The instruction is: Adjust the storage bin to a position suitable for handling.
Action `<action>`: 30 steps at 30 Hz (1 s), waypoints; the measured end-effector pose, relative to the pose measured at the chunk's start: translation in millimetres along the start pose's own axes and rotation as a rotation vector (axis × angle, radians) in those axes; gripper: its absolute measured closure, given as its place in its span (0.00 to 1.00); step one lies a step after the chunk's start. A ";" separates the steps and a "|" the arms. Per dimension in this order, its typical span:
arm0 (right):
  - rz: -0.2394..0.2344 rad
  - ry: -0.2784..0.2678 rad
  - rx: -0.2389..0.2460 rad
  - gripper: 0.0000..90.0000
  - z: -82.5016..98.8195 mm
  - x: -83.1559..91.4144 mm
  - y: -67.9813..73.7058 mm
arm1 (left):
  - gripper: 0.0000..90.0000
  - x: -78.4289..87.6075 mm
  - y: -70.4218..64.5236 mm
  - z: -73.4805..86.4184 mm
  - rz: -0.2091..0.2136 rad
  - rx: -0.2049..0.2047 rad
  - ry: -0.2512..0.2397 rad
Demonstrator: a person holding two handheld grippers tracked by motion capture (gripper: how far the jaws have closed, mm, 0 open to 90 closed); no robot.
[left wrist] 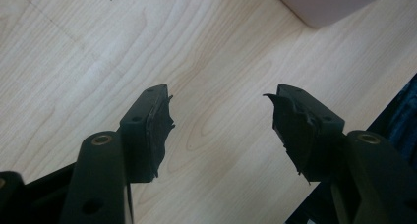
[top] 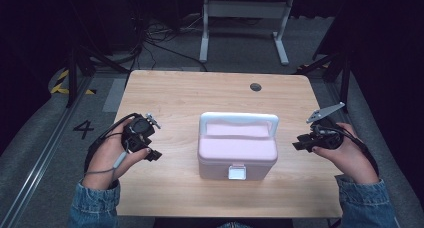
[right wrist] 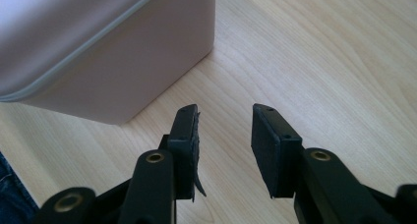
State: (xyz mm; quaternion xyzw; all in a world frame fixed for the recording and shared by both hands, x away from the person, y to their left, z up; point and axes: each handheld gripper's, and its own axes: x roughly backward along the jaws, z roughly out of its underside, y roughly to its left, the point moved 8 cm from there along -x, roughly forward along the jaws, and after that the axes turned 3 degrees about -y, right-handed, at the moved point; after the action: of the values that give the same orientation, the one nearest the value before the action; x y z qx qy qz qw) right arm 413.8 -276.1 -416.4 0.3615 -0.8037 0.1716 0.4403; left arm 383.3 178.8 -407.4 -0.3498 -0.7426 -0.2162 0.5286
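A pale pink box [top: 237,150] with a white handle and a front latch sits shut in the middle of the wooden table [top: 180,93]. My left gripper [top: 152,155] rests left of the box, apart from it, jaws open over bare wood. In the left gripper view the left gripper [left wrist: 221,121] holds nothing, and a corner of the box [left wrist: 329,5] shows at the top. My right gripper [top: 298,143] hovers right of the box, open. The right gripper view has the right gripper [right wrist: 225,130] empty, with the box's side [right wrist: 123,57] close ahead on the left.
A small dark hole [top: 255,86] marks the table's far side. Beyond the table stand a white frame [top: 245,18] and cables on the grey floor. Bare wood lies on both sides of the box.
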 end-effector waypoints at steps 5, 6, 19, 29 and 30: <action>0.002 -0.007 -0.001 0.68 4.7 3.0 -0.4 | 0.46 2.2 -3.2 -10.1 -0.025 -0.041 -0.023; 0.008 -0.007 -0.002 0.68 5.8 3.4 -0.8 | 0.47 3.1 -5.3 -12.7 -0.019 -0.053 -0.029; 0.022 -0.029 -0.042 0.63 18.0 13.8 -1.4 | 0.45 11.7 -25.3 -70.8 0.082 -0.148 -0.175; 0.001 -0.027 -0.061 0.63 23.1 9.8 -0.4 | 0.45 10.4 -44.9 -110.2 0.095 -0.197 -0.255; -0.004 -0.032 -0.067 0.63 23.0 10.1 0.2 | 0.45 10.0 -46.5 -114.7 0.102 -0.203 -0.267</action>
State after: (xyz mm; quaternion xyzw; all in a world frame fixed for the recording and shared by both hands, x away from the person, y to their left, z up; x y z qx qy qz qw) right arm 396.7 -294.0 -420.8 0.3508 -0.8153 0.1378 0.4396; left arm 419.2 71.6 -355.9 -0.4642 -0.7618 -0.2145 0.3977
